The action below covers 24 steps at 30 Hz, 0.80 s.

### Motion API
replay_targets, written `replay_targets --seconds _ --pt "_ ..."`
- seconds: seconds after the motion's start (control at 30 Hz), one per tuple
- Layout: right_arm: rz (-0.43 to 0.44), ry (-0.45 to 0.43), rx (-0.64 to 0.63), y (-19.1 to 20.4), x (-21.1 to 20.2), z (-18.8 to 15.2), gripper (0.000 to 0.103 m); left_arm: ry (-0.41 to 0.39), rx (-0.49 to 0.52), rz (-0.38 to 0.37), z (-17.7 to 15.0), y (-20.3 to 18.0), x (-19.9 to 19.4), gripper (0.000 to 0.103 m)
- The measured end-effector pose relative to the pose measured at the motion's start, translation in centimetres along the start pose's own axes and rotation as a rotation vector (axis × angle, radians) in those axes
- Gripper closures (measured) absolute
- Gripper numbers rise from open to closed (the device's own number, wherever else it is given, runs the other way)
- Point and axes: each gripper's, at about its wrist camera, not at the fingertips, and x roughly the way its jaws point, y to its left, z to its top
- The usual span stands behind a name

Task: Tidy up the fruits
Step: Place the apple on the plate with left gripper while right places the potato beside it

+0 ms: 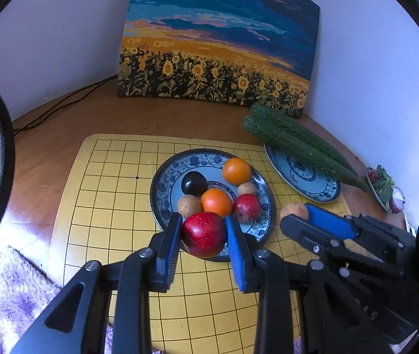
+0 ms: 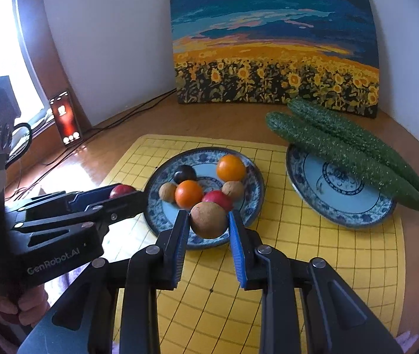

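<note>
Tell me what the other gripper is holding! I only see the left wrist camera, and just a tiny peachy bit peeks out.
Observer: The right gripper is shut on a round brown fruit with rough-looking skin.
Operator: Is anything written on my gripper's side?
Observer: Yes. The left gripper, the one with the red apple, has white letters on its body that read GenRobot.AI.
Operator: Who's holding it?
Observer: A hand grips it from below, at the lower left of the right wrist view.
</note>
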Motion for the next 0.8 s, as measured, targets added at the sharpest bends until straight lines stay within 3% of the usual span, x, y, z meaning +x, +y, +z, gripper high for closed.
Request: replay_targets --seconds 0.8 --pt "-0.009 0.058 -0.035 0.2 2.5 -0.8 0.075 0.061 0.006 0.021 -1.2 0.0 3.1 0.072"
